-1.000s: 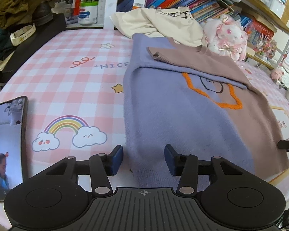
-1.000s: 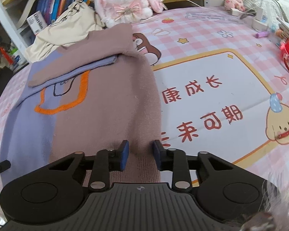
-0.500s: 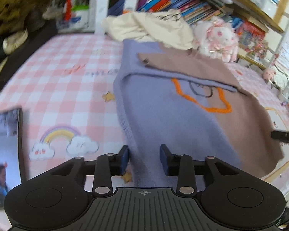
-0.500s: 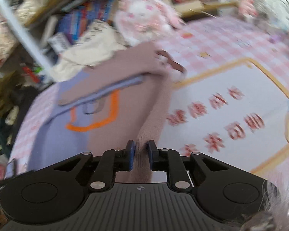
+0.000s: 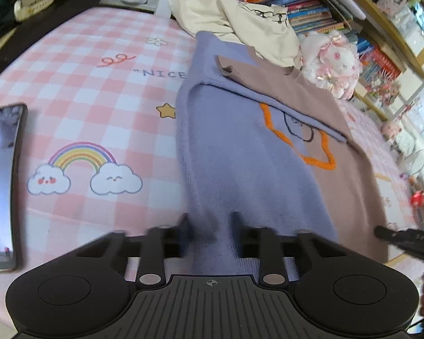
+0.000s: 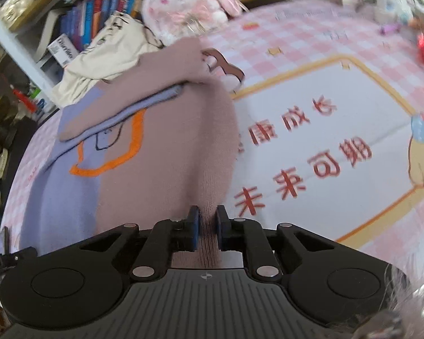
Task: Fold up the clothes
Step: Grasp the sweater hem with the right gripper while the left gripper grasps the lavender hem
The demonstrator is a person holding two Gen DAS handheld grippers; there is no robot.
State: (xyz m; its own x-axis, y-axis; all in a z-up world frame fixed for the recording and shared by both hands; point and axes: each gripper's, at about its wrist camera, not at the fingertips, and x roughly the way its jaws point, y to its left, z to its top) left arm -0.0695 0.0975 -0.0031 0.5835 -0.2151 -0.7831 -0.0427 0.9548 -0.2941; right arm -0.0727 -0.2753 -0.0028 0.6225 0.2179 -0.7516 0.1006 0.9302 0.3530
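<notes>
The sweater (image 5: 240, 152), half lilac and half dusty brown with an orange outlined patch on its front, lies spread on the pink checked worktop (image 5: 79, 65); its sleeves are folded across the chest, the brown one on top of the lilac one. The near hem is bunched at both corners, one in each tool. The left hand-held gripper (image 5: 210, 226) has the lilac corner of the hem between its fingers; that part of the left wrist view is smeared, so the fingers seem to be pressing on the knit, though a firm pinch cannot be confirmed. The right hand-held gripper (image 6: 207, 223) is clenched on the brown corner of the sweater (image 6: 166, 152); the ribbed hem runs down between the blue pads (image 6: 194, 226) and the cloth rises in a ridge just ahead of them. The tip of the right tool shows at the right edge of the left wrist view, just beside the brown hem.

A phone (image 5: 1, 186) lies flat on the worktop at the left, well apart from the sweater, beside a printed rainbow with two clouds (image 5: 83, 169); a cream garment (image 5: 240, 22) sits crumpled at the far end, touching the sweater's neck; a white and pink plush rabbit (image 5: 329, 59) sits just beside it, with a shelf of books (image 5: 282, 2) behind.
</notes>
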